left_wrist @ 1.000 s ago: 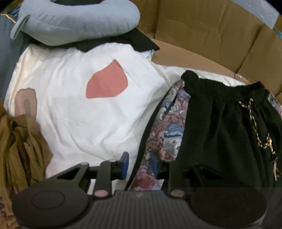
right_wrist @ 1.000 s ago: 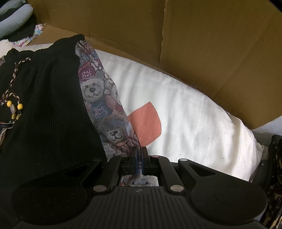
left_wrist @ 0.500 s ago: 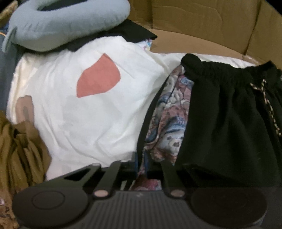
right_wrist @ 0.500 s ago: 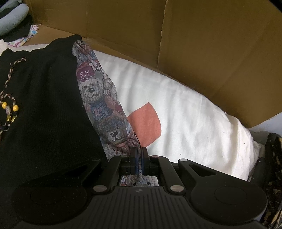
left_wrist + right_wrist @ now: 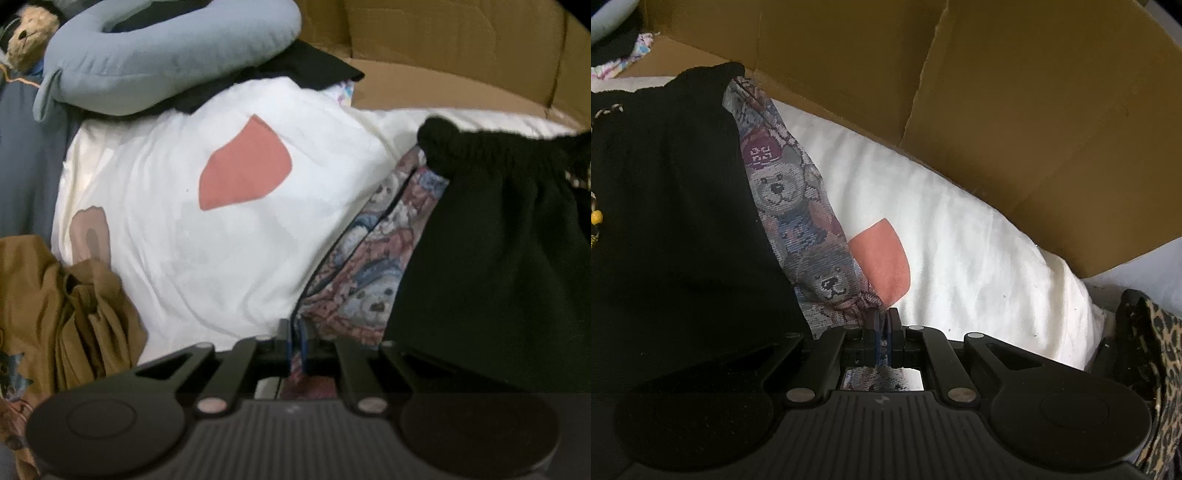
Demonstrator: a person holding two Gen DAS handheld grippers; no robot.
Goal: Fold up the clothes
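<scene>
Left gripper (image 5: 297, 334) pinches the bear-print cloth (image 5: 373, 258), jaws just easing apart. Right gripper (image 5: 883, 321) is clamped on its other edge beside the black shorts (image 5: 672, 206).

One white pillow (image 5: 192, 236), one black shorts (image 5: 498, 258), one bear-print cloth (image 5: 373, 280), one grey neck pillow (image 5: 159, 62) upper left, one brown garment (image 5: 55, 314), one teddy bear (image 5: 27, 37), two grippers (image 5: 294, 338) (image 5: 883, 325).
</scene>
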